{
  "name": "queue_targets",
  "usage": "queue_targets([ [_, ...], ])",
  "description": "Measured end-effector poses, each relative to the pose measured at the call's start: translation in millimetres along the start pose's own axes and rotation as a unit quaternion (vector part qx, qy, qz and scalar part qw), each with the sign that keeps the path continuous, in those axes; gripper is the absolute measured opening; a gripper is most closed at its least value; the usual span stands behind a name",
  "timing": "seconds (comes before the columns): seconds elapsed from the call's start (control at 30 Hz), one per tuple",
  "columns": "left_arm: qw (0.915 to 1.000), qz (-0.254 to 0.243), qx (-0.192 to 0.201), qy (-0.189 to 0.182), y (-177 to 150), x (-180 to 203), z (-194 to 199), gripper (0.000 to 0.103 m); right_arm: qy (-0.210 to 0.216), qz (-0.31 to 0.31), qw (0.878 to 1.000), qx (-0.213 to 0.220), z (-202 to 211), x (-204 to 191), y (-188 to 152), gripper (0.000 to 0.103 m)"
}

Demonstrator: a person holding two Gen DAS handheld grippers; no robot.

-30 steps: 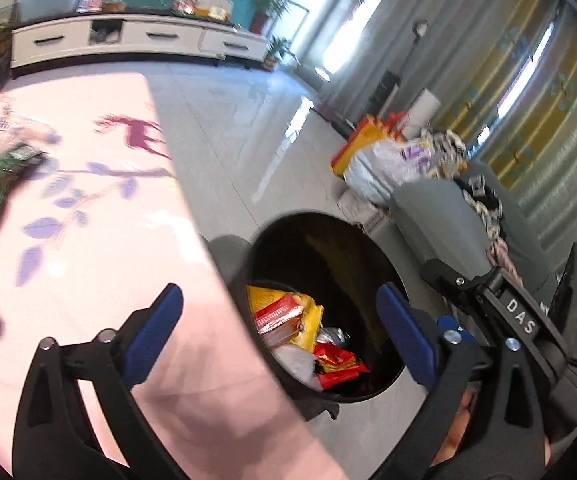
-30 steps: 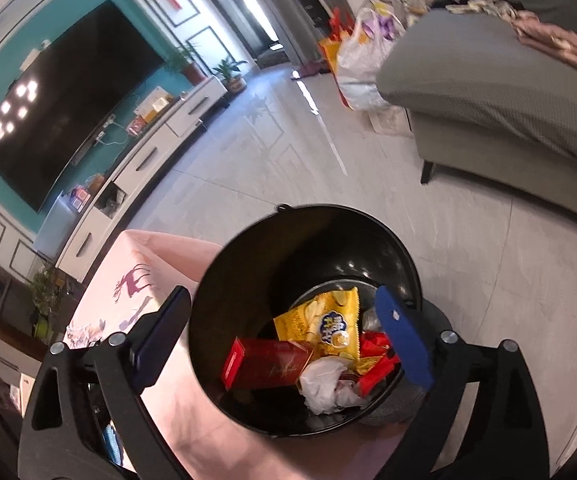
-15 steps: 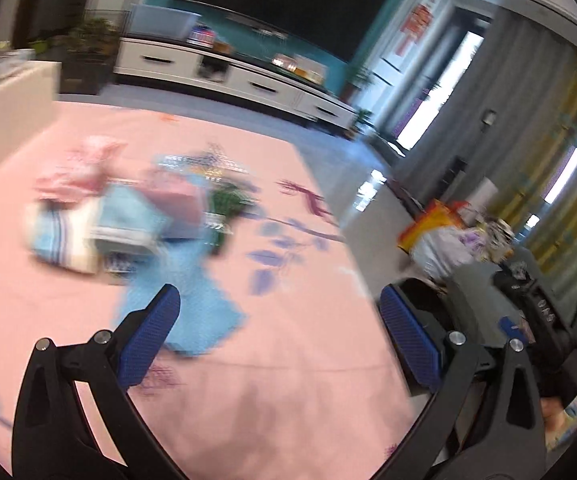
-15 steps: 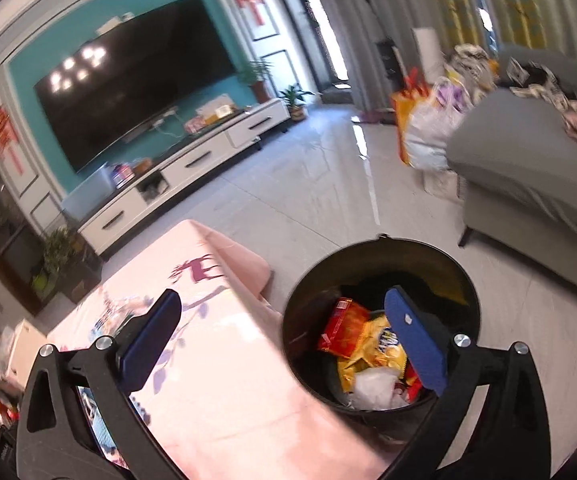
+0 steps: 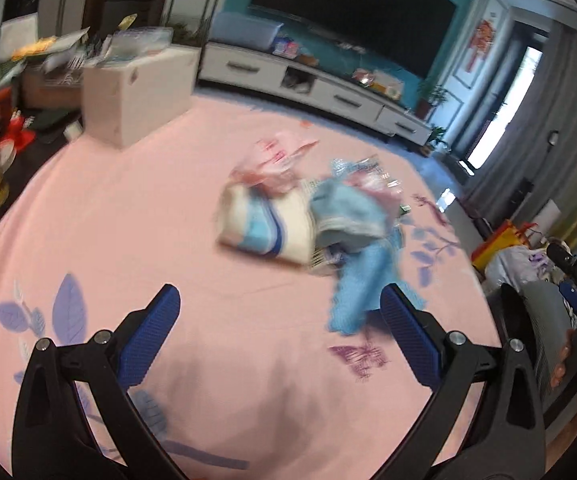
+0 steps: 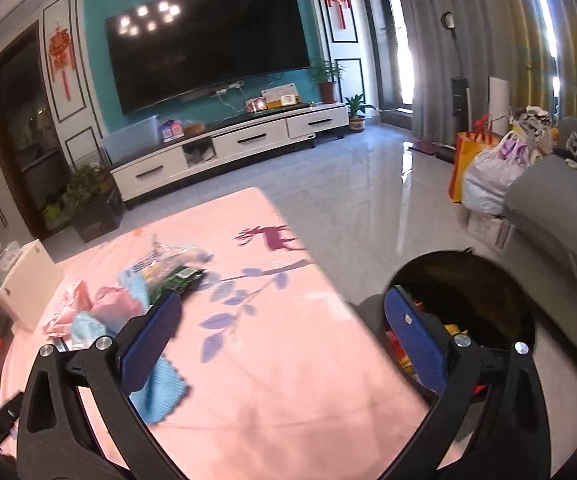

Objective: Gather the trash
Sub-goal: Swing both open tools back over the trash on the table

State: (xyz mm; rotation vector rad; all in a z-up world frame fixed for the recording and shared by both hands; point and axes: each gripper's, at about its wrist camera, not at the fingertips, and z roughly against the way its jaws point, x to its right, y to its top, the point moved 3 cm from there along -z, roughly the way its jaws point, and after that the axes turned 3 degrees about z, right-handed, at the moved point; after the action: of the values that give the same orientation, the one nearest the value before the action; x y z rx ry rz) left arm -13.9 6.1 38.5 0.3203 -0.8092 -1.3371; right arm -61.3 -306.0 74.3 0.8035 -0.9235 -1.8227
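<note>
A blurred trash pile lies mid-table on the pink cloth: a white-and-blue packet, pink wrappers and a blue cloth. My left gripper hovers over the table in front of the pile, open and empty. The right wrist view shows the same pile at the left and the blue cloth behind the left finger. My right gripper is open with nothing in it. The black trash bin, with wrappers inside, stands on the floor off the table's right edge.
A white box stands at the table's far left, with clutter beyond it. A grey sofa and full bags are right of the bin. A TV stand runs along the far wall. A person's hand shows at the right edge.
Both grippers have swung away from above the bin toward the table. The left view now faces the trash pile; in the right view the bin has slid to the right.
</note>
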Motion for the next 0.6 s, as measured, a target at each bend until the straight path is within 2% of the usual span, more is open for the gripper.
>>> queue_targets([
  [0.1,0.9992,0.003,-0.031,-0.025,-2.5,-10.3,-7.4,0.1,0.017,0.013,1.0,-0.02,-16.7,-22.3,-17.3,0.1],
  [0.17,0.9993,0.011,-0.028,-0.022,-3.6,-15.0,-9.5,0.1,0.02,0.044,0.998,-0.039,-28.4,-42.0,-31.0,0.1],
  [0.3,0.9994,0.01,-0.029,-0.014,-5.7,-18.2,-11.9,0.099,0.021,0.092,0.994,-0.049,-38.8,-69.1,-51.6,0.1],
  [0.4,0.9993,0.016,-0.03,-0.017,-7.1,-20.6,-11.8,0.099,0.043,0.095,0.993,-0.058,-40.1,-80.6,-61.4,0.1],
  [0.6,0.9982,0.04,-0.034,-0.028,-5.3,-28.3,-12.4,0.091,0.076,0.093,0.99,-0.071,-39.9,-93.6,-71.2,0.1],
])
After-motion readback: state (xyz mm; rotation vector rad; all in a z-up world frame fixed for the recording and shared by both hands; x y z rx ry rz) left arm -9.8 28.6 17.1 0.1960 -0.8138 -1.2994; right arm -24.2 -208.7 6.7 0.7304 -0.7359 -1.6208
